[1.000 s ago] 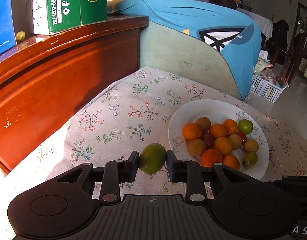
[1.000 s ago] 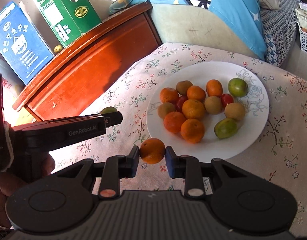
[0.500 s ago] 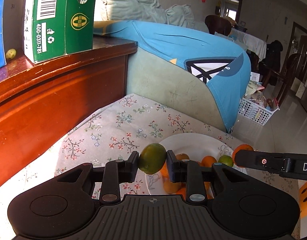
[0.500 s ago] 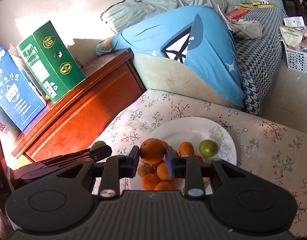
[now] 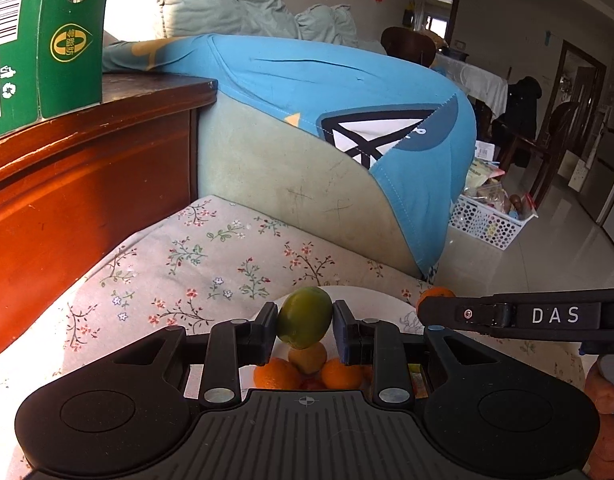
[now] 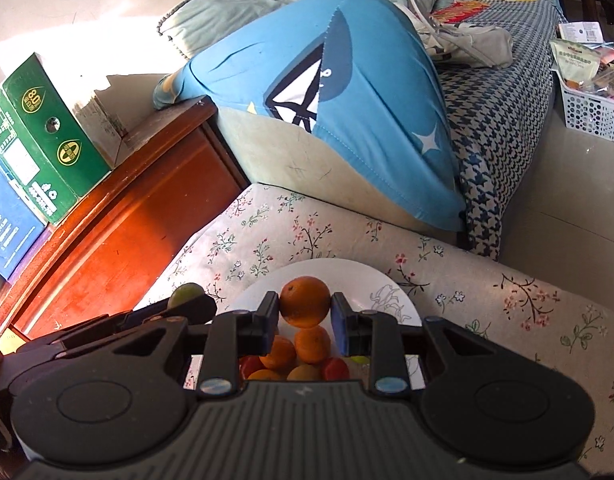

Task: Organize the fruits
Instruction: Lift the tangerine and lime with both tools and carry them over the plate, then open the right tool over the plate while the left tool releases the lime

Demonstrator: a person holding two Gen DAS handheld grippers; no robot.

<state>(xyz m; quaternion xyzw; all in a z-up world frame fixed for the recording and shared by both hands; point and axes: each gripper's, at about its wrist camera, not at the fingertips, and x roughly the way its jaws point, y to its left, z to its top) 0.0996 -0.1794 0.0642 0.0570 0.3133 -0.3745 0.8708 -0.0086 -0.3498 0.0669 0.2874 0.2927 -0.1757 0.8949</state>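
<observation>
- Your left gripper (image 5: 305,318) is clamped on the green citrus (image 5: 305,316).
- Your right gripper (image 6: 305,312) is clamped on the orange (image 6: 305,301).
- Both bodies hide most of the plate (image 6: 371,280).

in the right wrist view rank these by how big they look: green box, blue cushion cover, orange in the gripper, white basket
1. blue cushion cover
2. green box
3. white basket, partly cut off by the frame edge, so unsure
4. orange, though it is nearest the camera

Each hand-held gripper (image 5: 305,322) is matte black plastic with a ribbed body, round silver pivot screws, and white "DAS" lettering (image 5: 555,315).
</observation>
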